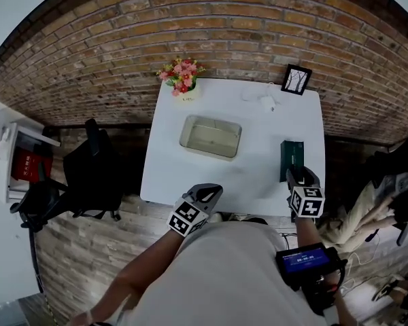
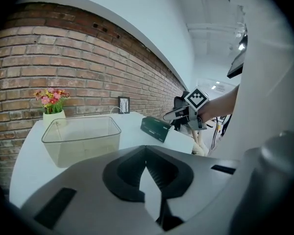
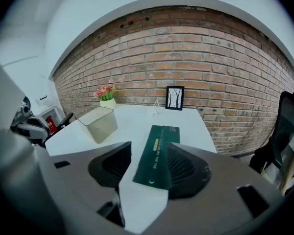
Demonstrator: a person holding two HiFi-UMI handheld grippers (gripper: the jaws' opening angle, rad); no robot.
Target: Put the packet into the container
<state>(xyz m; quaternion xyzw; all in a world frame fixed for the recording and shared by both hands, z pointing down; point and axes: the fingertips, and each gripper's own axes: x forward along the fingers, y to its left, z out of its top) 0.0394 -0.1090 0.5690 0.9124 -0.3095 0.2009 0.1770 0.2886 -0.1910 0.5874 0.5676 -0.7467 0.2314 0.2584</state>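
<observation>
A dark green packet point(image 1: 292, 156) lies flat on the white table point(image 1: 258, 175), near its right edge. My right gripper point(image 1: 300, 176) sits at the packet's near end. In the right gripper view the packet point(image 3: 159, 155) lies between the jaws of the right gripper point(image 3: 149, 148), which stand apart; bare table shows between the left pad and the packet. The clear empty container point(image 1: 226, 123) stands mid-table, left of the packet. My left gripper point(image 1: 207, 194) hovers at the table's front edge, shut with nothing in it point(image 2: 146, 151). From the left gripper view, the container point(image 2: 81, 143) and the packet point(image 2: 156, 128) lie ahead.
A flower pot point(image 1: 182, 80) and a small framed picture point(image 1: 296, 79) stand along the table's far edge by the brick wall, with a white cable point(image 1: 265, 97) between them. A black chair point(image 1: 92, 168) stands left of the table. Another person point(image 1: 387, 209) sits at the right.
</observation>
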